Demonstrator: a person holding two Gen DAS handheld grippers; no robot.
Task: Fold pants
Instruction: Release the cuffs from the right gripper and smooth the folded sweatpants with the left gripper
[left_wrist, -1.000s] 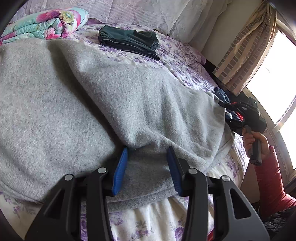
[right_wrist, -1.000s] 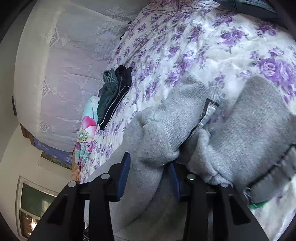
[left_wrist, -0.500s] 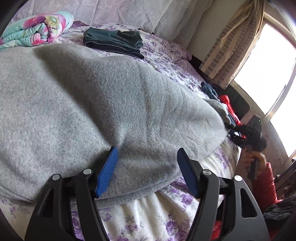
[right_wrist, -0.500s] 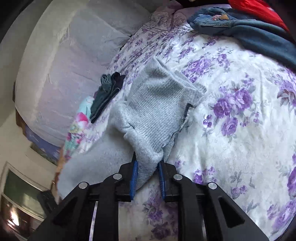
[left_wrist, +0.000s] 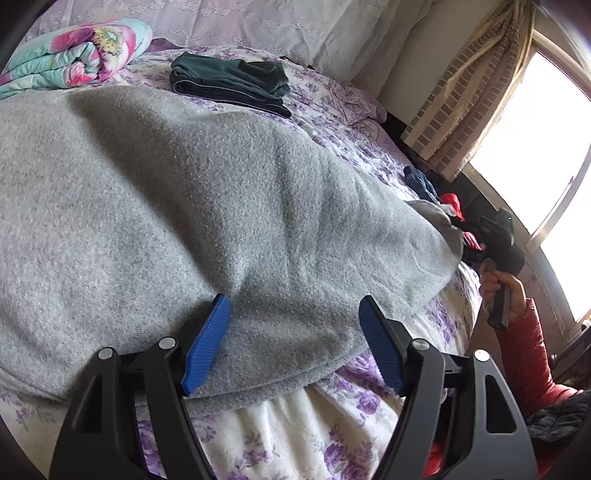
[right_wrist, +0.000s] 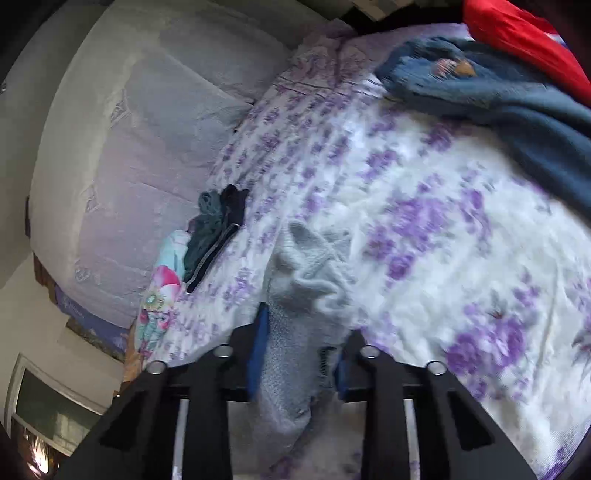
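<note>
My left gripper (left_wrist: 293, 341): jaws just opened, straddling near hem of grey fleece pants (left_wrist: 192, 206) on floral bed (left_wrist: 295, 432), pads clear. My right gripper (right_wrist: 297, 354): jaws just closed further, pinching pants' bunched end. Judgement: keep right pinch firm, draw cloth taut, avoid dragging folded layer.

grey pants (left_wrist: 184, 206) cut off left, right view blurred

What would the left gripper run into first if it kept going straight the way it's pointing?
Most likely the grey pants. The left gripper is open, with the grey fabric lying right ahead of its fingers on the floral bedspread.
</note>
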